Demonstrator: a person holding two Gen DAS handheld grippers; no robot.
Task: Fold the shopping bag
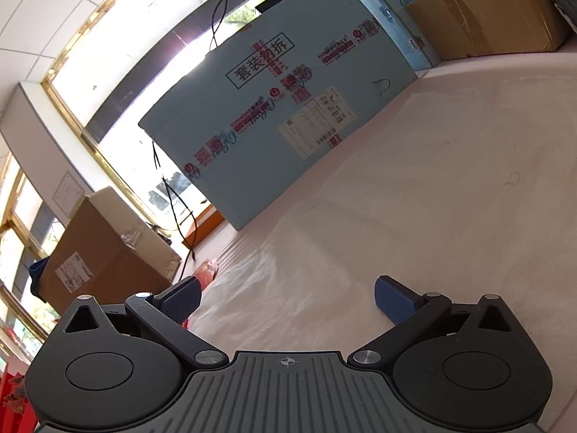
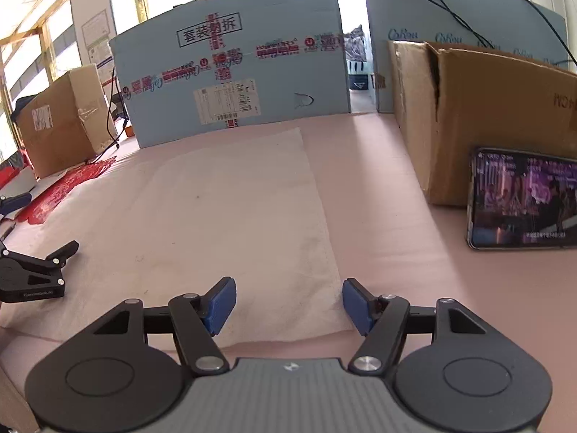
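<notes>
A white shopping bag point(image 2: 234, 223) of thin, faintly speckled non-woven fabric lies flat as a folded rectangle on the pink cloth-covered surface point(image 2: 389, 216), its near edge directly beneath the right tongs point(image 2: 288, 305), whose ribbed blue pads stand apart over the fabric, gripping nothing. The left tongs point(image 1: 286, 301) are spread wide and empty above the same pale, softly wrinkled material, where bag and cover blend and the bag's edge is hard to trace. In the right wrist view the left tongs point(image 2: 54, 256) are cut off at the frame's left edge. A light-blue carton point(image 2: 230, 72) printed with red tape and a shipping label stands upright behind the bag; a brown corrugated box point(image 2: 487, 115) sits to its right, with a phone point(image 2: 523, 204) propped on its side against it, screen lit, its right end cropped. A second taped cardboard box point(image 2: 61, 119) rests far left near red patterned paper point(image 2: 65, 187), partly hidden. Black cables point(image 1: 173, 195) trail past bright, washed-out windows.
</notes>
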